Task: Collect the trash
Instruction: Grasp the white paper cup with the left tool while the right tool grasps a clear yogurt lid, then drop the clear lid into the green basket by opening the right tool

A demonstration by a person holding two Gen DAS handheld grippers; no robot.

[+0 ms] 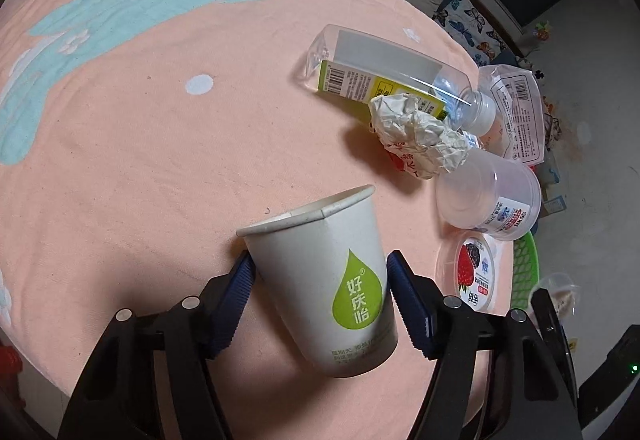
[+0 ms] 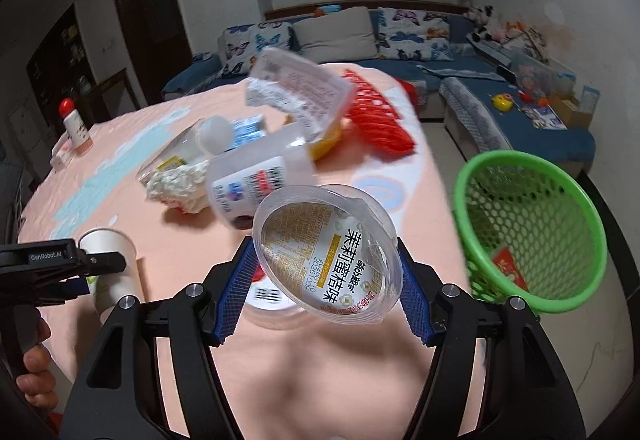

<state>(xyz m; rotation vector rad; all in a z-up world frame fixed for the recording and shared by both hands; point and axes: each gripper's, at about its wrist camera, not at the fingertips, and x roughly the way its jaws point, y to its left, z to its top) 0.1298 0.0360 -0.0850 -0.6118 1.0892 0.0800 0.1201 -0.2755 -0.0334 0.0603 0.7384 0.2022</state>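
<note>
My right claw [image 2: 326, 294] grips clear plastic cup [image 2: 328, 256], lifted off bench [image 2: 168, 240]; green basket [image 2: 528, 228] lies just right, beyond bench edge, mouth tilted toward me. My left claw [image 1: 320, 300] clamps paper cup [image 1: 324, 280], farther from basket.

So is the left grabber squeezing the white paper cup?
Touching. In the left wrist view, both blue pads of the left gripper press against the sides of the paper cup, which sits tilted between them above the pink tablecloth.

Left hand-held gripper [image 1: 320, 300] and right hand-held gripper [image 2: 326, 284], both clamped, tilted downward
</note>
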